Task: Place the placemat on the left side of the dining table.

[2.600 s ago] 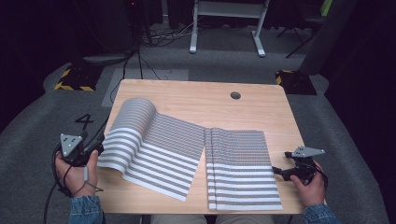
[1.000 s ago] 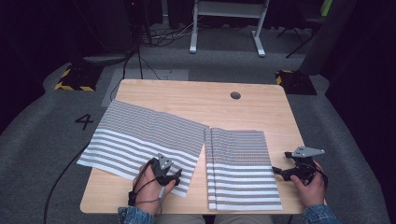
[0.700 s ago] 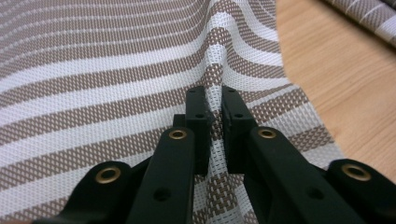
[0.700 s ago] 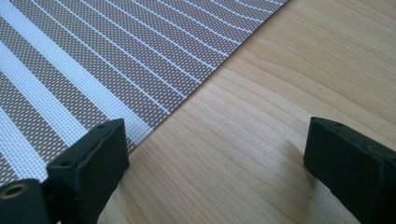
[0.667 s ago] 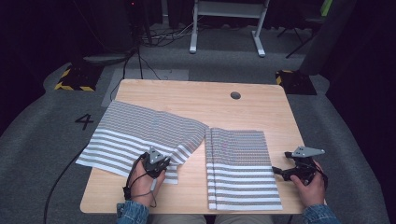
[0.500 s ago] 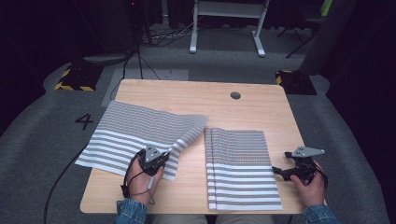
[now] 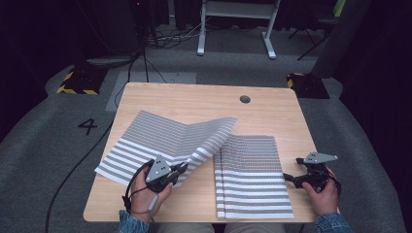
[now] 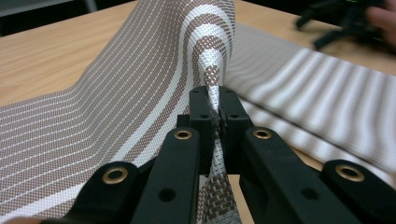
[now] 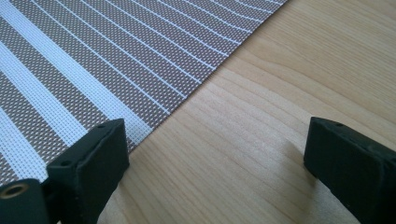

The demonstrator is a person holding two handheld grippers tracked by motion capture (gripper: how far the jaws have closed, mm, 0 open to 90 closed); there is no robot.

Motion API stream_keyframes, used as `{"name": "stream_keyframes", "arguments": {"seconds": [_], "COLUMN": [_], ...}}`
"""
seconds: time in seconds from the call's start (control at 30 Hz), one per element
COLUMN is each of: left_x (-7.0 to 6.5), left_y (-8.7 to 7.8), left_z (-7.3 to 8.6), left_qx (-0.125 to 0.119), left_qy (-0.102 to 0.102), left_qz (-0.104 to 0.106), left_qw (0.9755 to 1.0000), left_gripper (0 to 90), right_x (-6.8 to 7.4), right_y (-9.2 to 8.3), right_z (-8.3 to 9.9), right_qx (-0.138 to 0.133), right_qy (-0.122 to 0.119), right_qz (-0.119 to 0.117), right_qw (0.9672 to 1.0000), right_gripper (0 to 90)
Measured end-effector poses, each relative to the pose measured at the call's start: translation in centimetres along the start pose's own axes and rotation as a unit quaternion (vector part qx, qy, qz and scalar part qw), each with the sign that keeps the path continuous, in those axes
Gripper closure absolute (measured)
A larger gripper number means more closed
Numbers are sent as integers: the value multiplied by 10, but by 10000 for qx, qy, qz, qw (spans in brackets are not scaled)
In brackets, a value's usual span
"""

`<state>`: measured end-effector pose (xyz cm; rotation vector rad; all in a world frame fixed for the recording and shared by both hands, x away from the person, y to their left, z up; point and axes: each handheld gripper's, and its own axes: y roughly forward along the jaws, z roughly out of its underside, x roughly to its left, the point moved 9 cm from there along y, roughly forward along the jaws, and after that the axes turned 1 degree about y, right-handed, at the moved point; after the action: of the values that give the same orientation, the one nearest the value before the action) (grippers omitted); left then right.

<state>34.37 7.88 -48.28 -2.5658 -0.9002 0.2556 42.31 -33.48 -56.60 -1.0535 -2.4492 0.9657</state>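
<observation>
Lying across the front half of a light wooden table (image 7: 194, 99), a brown-and-white striped woven mat (image 7: 160, 133) was the main thing in the high view. Its left portion spread flat toward the table's left edge, with one corner reaching just past that edge. Its right portion was lifted off the wood, rising in a curved fold whose upper edge arched above the table's middle. The lifted part met a flat section of the same striped fabric (image 7: 252, 179), which lay squarely on the right front of the table and appeared folded into layers along its left side; whether the two sections were one piece could not be told.

The left gripper (image 7: 180, 168), held in the person's left hand (image 7: 143, 191) near the front of the table, was pinching the raised edge of the mat. In the left gripper view, its two black jaws were pressed together with the striped weave (image 8: 187, 60) caught between them, the cloth climbing away from the tips in a narrow peak.

The right gripper (image 7: 287, 177), held in the person's right hand (image 7: 323, 191), rested at the right edge of the flat section. In the right gripper view, its jaws stood wide apart over bare wood (image 9: 261, 107), the left jaw sitting just over the mat's border (image 9: 93, 60), gripping nothing.

A round dark hole (image 7: 245, 99) sat near the table's far edge.
</observation>
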Motion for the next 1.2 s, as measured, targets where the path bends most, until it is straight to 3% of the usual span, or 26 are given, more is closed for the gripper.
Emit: {"name": "stream_keyframes", "arguments": {"seconds": [0.03,0.1,0.13,0.17,0.23,0.27,0.37,0.43,0.47,0.5,0.53,0.6,0.63,0.7,0.73,0.77,0.8,0.83,0.93,0.97,1.0,1.07,1.1,1.13,1.17,1.2], "left_x": [0,-14,-28,-28,-44,-58,-62,-60,-51,-51,-38,-25,-25,-7,12,12,31,31,61,61,67,81,81,88,88,95], "left_y": [0,-2,-3,-3,-5,-6,-6,-11,-14,-14,-18,-21,-21,-24,-26,-26,-29,-29,-38,-38,-40,-45,-45,-49,-49,-53], "left_z": [0,4,10,10,18,20,16,17,17,17,17,18,18,20,27,27,36,36,55,55,59,74,74,83,83,90], "left_qx": [0,182,485,485,870,942,790,869,839,839,811,732,732,656,712,712,774,774,822,822,852,1082,1082,1241,1241,1340], "left_qy": [0,157,301,301,383,248,122,6,-66,-66,-155,-369,-369,-580,-779,-779,-1009,-1009,-1411,-1411,-1482,-1651,-1651,-1737,-1737,-1815], "left_qz": [0,365,748,748,1281,1655,1699,1649,1350,1350,1001,628,628,136,-416,-416,-913,-913,-1709,-1709,-1834,-2184,-2184,-2380,-2380,-2548], "left_qw": [10000,9990,9956,9956,9872,9814,9822,9825,9873,9873,9915,9947,9947,9961,9935,9935,9877,9877,9717,9717,9681,9557,9557,9475,9475,9403], "left_gripper": [868,865,859,849,818,630,347,346,349,351,353,353,355,358,358,362,366,366,365,363,363,339,334,330,326,323], "right_x": [0,0,0,0,0,0,0,0,-1,-1,-1,-1,-1,0,0,0,0,0,0,0,0,0,0,0,0,0], "right_y": [0,0,0,0,0,0,0,1,1,1,1,1,1,1,1,1,1,1,1,1,1,1,1,1,1,1], "right_z": [0,0,0,0,0,0,0,-1,-1,-1,-1,-1,-1,-1,-1,-1,-1,-1,-1,-1,-1,-1,-1,-1,-1,-1], "right_qx": [0,3,4,4,2,-4,-3,-16,-17,-17,-17,-17,-17,-42,-42,-42,-41,-41,-41,-42,-42,-42,-42,-43,-43,-43], "right_qy": [0,-5,-14,-14,-9,4,0,3,-4,-4,-4,-5,-5,6,6,6,7,7,4,5,5,4,4,6,6,5], "right_qz": [0,3,0,0,5,4,0,4,-1,-2,-3,-4,-4,-4,-4,-4,-5,-5,-3,-3,-3,-4,-4,-4,-4,-4], "right_qw": [10000,10000,10000,10000,10000,10000,10000,10000,10000,10000,10000,10000,10000,10000,10000,10000,10000,10000,10000,10000,10000,10000,10000,10000,10000,10000], "right_gripper": [69,69,69,69,68,69,69,69,69,69,69,69,69,69,69,69,69,69,69,69,69,69,69,69,69,69]}}
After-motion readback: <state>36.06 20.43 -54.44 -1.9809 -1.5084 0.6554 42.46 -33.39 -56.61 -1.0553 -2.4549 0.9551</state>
